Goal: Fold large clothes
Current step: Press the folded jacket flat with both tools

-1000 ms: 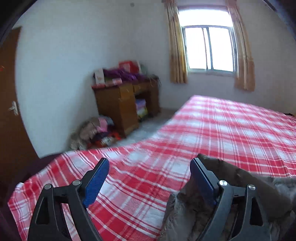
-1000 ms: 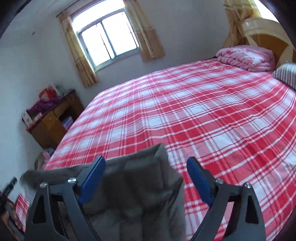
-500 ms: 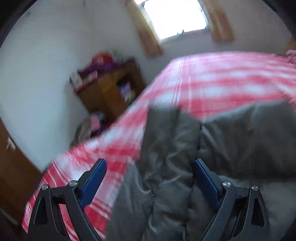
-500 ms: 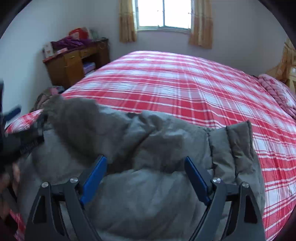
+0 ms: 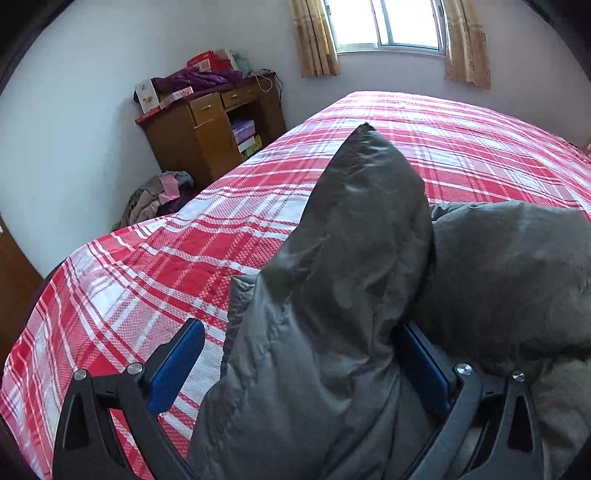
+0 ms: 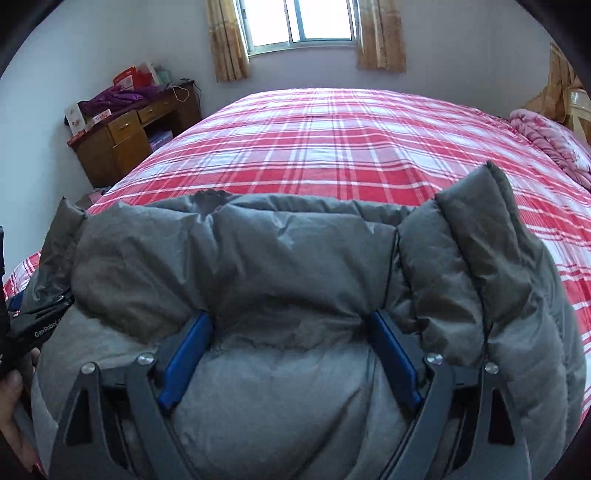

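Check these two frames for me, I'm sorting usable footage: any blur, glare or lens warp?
Left wrist view: sharp, no motion blur; window blown out white; fisheye bows the plaid bed and darkens the corners. Right wrist view: also sharp; window overexposed; the grey puffer jacket is evenly lit, with the same barrel warp.

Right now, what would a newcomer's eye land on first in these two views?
The puffy grey jacket heaped at the near end of the bed, filling the bottom of both views. Under it the red plaid bedspread runs back to the bright window. The right claw stands wide with padding bulging between its pads; the left claw is opening, a fold of jacket rising between its fingers.
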`<state>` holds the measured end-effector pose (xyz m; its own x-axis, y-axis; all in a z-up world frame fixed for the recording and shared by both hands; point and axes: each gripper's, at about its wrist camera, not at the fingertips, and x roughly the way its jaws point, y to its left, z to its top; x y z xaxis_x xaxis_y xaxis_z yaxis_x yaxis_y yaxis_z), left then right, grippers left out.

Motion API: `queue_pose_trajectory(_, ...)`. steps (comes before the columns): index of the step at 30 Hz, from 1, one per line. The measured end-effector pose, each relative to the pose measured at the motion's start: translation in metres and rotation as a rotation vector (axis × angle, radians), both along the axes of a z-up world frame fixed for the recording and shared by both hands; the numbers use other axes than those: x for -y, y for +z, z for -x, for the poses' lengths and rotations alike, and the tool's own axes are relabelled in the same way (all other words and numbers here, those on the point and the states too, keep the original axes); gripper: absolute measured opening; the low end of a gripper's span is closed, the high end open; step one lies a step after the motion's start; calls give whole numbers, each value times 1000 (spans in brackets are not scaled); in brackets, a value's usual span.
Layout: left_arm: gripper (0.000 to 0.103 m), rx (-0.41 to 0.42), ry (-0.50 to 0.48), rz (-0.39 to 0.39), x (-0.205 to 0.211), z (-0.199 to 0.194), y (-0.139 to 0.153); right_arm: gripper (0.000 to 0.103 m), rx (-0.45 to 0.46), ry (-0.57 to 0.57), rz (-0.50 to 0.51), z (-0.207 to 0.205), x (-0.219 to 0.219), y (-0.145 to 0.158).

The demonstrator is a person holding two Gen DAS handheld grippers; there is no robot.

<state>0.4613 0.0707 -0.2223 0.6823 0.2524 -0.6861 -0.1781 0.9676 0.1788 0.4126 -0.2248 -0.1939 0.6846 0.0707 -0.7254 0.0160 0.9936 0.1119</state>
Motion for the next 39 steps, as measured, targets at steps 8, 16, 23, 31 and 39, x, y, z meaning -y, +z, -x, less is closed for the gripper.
queue_pose_trajectory(8, 102, -12, 9, -33, 4, -2, -5, 92, -7, -6, -3, -6, -1, -8)
queue_pose_trajectory(16, 102, -21, 9, -55, 5, -2, -6, 95, -55, -7, 8, -12, -2, -15)
queue_pose_trajectory(23, 102, -22, 11, -78, 5, -3, -6, 96, -82, -6, 39, -14, -4, -18)
queue_pose_trajectory(31, 102, -22, 11, -118, 9, -3, -6, 97, -97, -10, 71, -17, -7, -21)
queue_pose_trajectory(39, 102, -19, 11, -133, 11, -2, -6, 97, -101, -15, 99, -18, -12, -22)
